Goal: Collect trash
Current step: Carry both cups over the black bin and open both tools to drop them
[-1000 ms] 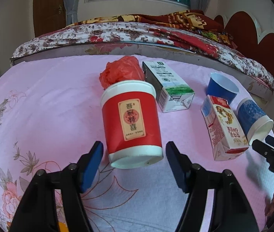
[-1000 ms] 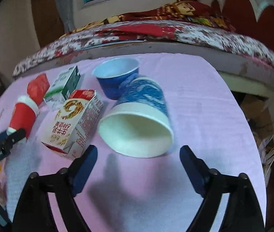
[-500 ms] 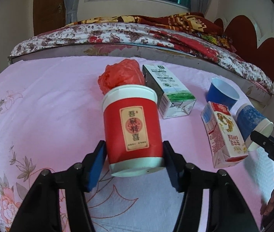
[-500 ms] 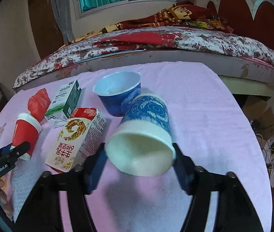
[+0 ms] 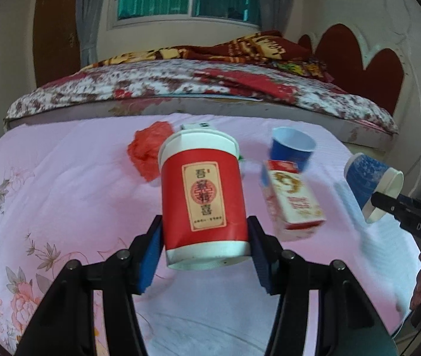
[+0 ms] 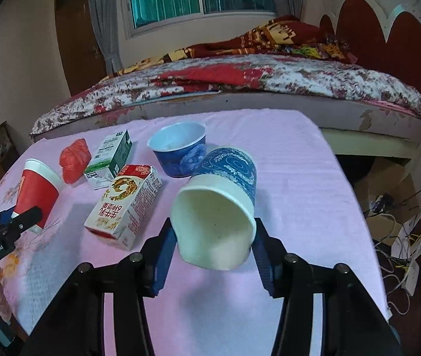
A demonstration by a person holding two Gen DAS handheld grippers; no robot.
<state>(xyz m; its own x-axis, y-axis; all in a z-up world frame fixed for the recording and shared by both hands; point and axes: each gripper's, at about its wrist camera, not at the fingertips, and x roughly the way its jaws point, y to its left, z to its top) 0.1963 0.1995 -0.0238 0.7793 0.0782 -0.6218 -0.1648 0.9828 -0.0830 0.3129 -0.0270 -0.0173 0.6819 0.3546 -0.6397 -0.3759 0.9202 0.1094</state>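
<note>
My left gripper (image 5: pixel 204 244) is shut on a red paper cup (image 5: pixel 203 198) with a gold label and holds it above the pink cloth; the cup also shows in the right wrist view (image 6: pixel 36 194). My right gripper (image 6: pixel 211 247) is shut on a blue patterned paper cup (image 6: pixel 222 204), open end toward the camera, lifted off the cloth; it also shows in the left wrist view (image 5: pixel 370 182). On the cloth lie a red-and-white milk carton (image 6: pixel 125 204), a green-and-white carton (image 6: pixel 111 158), a blue bowl-shaped cup (image 6: pixel 180 151) and a crumpled red bag (image 6: pixel 75 160).
The trash lies on a table with a pink floral cloth (image 5: pixel 47 195). A bed with a red floral cover (image 6: pixel 255 80) stands behind it. Cables and a power strip (image 6: pixel 409 261) lie on the floor to the right of the table.
Both grippers have closed on their cups, the left on the red one and the right on the blue patterned one, and lifted them off the cloth.
</note>
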